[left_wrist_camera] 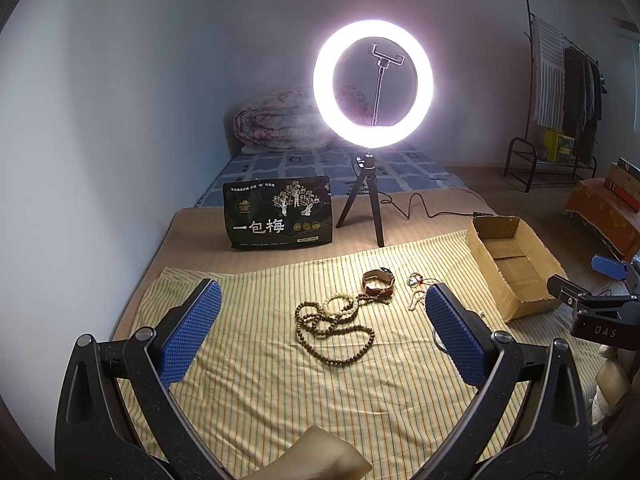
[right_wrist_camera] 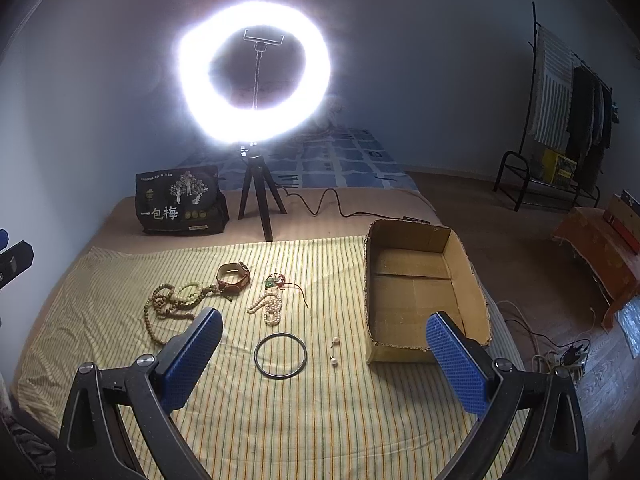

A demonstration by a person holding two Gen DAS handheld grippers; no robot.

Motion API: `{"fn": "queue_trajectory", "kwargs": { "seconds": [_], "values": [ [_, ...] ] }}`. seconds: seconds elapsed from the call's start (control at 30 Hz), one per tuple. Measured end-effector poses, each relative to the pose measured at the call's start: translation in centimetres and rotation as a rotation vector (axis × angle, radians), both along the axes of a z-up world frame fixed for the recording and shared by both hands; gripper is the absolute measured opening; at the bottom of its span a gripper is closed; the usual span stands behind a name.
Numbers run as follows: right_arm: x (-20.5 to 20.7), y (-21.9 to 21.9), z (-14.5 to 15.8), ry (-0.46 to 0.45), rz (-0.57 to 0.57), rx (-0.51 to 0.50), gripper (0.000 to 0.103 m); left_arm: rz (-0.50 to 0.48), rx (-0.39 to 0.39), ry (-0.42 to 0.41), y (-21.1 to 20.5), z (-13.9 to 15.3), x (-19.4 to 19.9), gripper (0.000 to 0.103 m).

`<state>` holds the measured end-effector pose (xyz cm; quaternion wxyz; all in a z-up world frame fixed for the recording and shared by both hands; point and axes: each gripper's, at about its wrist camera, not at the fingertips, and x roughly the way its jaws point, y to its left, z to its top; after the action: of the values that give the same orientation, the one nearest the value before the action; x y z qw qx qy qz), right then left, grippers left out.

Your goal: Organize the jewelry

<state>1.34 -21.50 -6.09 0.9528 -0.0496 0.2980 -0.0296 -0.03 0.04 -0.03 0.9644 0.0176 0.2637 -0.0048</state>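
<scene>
Ring [left_wrist_camera: 439, 343] half-hidden behind left tool [left_wrist_camera: 322, 334].

Left tongs [left_wrist_camera: 322, 312] spread wide above yellow striped cloth [left_wrist_camera: 260, 380]. Between blue pads: long brown wooden bead strand [left_wrist_camera: 334, 334], pale bead bracelet [left_wrist_camera: 340, 306], brown leather band [left_wrist_camera: 378, 282]. Open cardboard box [left_wrist_camera: 514, 264] at right. Lit ring light [left_wrist_camera: 373, 84] behind.

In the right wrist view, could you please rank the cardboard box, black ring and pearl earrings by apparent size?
1. Cardboard box
2. Black ring
3. Pearl earrings
All lie at similar distance, so the order is reliable.
</scene>
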Motion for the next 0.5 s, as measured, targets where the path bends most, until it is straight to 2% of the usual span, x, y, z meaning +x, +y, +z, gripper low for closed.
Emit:
{"fn": "queue_trajectory", "kwargs": {
  "seconds": [0.5],
  "values": [
    [-0.16, -0.14, -0.09, -0.005, -0.003, 0.005, 0.103, 0.000, -0.001, 0.001, -0.29, -0.25, -0.27, 0.103]
  ]
}}
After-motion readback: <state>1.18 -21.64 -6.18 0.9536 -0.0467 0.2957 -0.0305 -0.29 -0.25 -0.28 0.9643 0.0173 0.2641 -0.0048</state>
